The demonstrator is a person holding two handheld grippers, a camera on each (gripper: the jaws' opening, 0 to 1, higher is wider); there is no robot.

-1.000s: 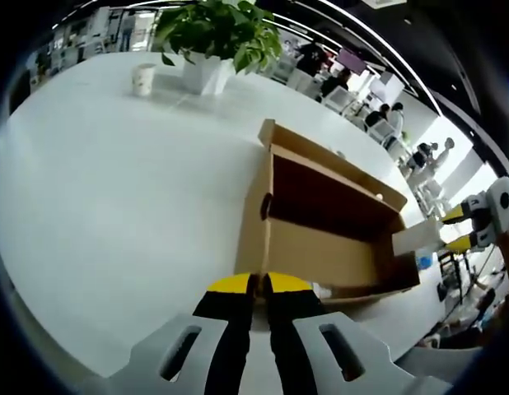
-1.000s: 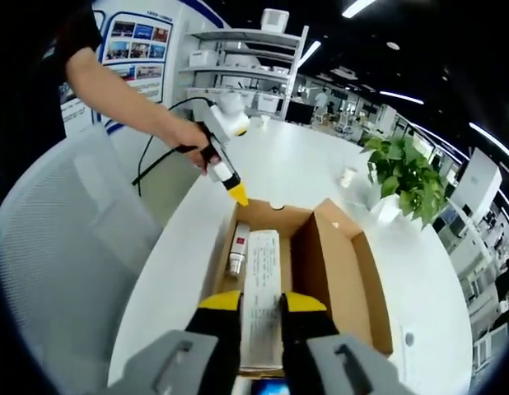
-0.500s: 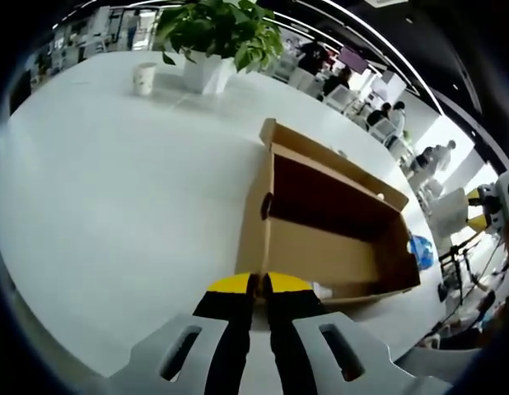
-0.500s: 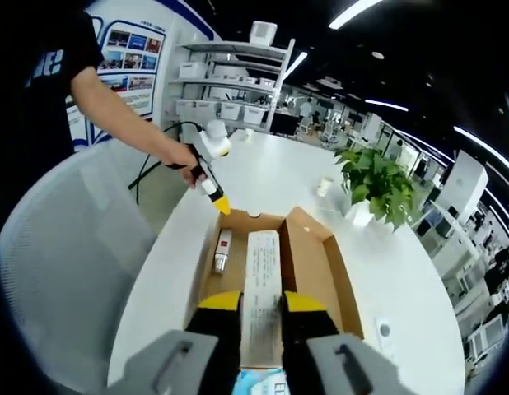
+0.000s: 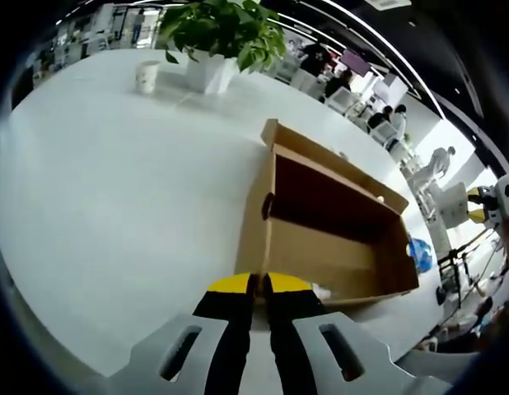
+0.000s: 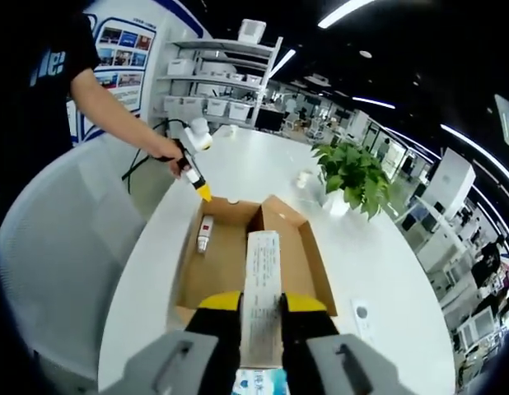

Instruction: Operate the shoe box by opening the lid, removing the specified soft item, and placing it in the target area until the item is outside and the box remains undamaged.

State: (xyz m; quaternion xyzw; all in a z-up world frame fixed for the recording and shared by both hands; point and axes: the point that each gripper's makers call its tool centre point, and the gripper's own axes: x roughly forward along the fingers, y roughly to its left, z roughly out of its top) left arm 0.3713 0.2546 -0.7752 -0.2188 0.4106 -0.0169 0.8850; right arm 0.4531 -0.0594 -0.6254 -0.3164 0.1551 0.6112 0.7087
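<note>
One open shoe box [image 6: 238,263] | right claw [image 6: 260,303] clamps one white pack [image 6: 262,304] | left claw [image 5: 260,284] closed, empty

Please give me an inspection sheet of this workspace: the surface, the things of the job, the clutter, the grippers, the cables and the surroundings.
Surface: white table, mostly bare.
Job's things: open cardboard shoe box, undamaged as far as seen; white packet lifted above it; small tube inside the box.
Clutter: paper cup; potted plant; blue-and-white item beside the box.
Grippers: right gripper shut on the packet; left gripper shut on the box's end wall.
Cables: dark cable hanging from the left gripper's handle.
Surroundings: white chair, shelves, office with people behind.
</note>
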